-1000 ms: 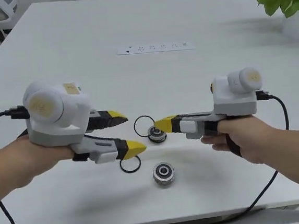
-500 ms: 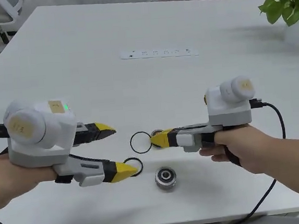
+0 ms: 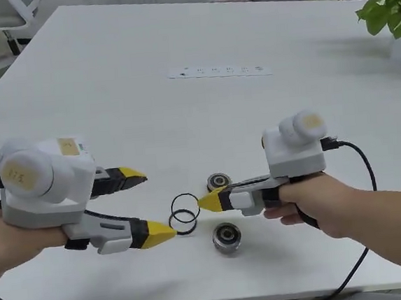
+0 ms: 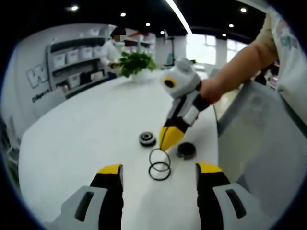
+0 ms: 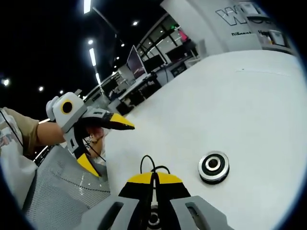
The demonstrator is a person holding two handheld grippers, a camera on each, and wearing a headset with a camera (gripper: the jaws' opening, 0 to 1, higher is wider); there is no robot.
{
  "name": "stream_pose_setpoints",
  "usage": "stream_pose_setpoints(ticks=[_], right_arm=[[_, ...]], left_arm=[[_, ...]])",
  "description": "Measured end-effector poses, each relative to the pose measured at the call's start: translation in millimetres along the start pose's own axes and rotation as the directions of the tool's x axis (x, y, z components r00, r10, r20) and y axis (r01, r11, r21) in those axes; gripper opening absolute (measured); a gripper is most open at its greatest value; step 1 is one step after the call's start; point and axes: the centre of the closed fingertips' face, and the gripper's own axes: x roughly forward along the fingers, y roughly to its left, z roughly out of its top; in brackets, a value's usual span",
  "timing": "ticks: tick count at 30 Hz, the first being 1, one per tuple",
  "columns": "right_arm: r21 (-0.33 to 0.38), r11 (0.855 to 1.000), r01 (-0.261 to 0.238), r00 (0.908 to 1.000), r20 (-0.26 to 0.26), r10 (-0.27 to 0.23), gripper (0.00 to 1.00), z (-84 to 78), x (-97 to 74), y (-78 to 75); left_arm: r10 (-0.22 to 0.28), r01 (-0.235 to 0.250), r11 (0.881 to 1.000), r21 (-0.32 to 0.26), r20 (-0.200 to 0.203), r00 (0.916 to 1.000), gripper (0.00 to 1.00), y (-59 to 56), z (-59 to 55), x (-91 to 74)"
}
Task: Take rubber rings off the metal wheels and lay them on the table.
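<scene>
Work nears done: the right gripper [image 3: 206, 201], clenched on a thin black rubber ring [image 3: 184, 204], has dragged it nearer onto the other ring [image 3: 184, 223]; left gripper [image 3: 154, 203] gapes.

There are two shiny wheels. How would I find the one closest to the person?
On the white table, near the person's edge, two black rubber rings lie overlapping. Just right of them are two metal wheels. The nearer metal wheel sits on the person's side of the right gripper, while the other wheel lies beyond it.
</scene>
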Motion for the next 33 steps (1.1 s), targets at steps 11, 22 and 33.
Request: stream_pose_setpoints(ticks=[11,22,33], right_arm=[[0.032,0.999,0.022,0.998,-0.06,-0.02,0.0,-13.8,9.6,-3.4],[0.062,0.997,0.042,0.9969,-0.069,-0.037,0.0,-16.9,12.7,-8.6],[0.072,0.995,0.064,0.9956,-0.074,-0.058,0.01,-18.7,14.6,-13.2]], left_arm=[[0.008,-0.008,1.0,-0.013,-0.006,1.0,0.61,0.2,-5.8,-2.9],[0.006,-0.006,1.0,-0.013,-0.012,0.9999,0.61,-0.7,-8.1,-1.9],[0.009,-0.009,1.0,-0.02,-0.022,0.9997,0.61,0.0,-11.6,-2.0]])
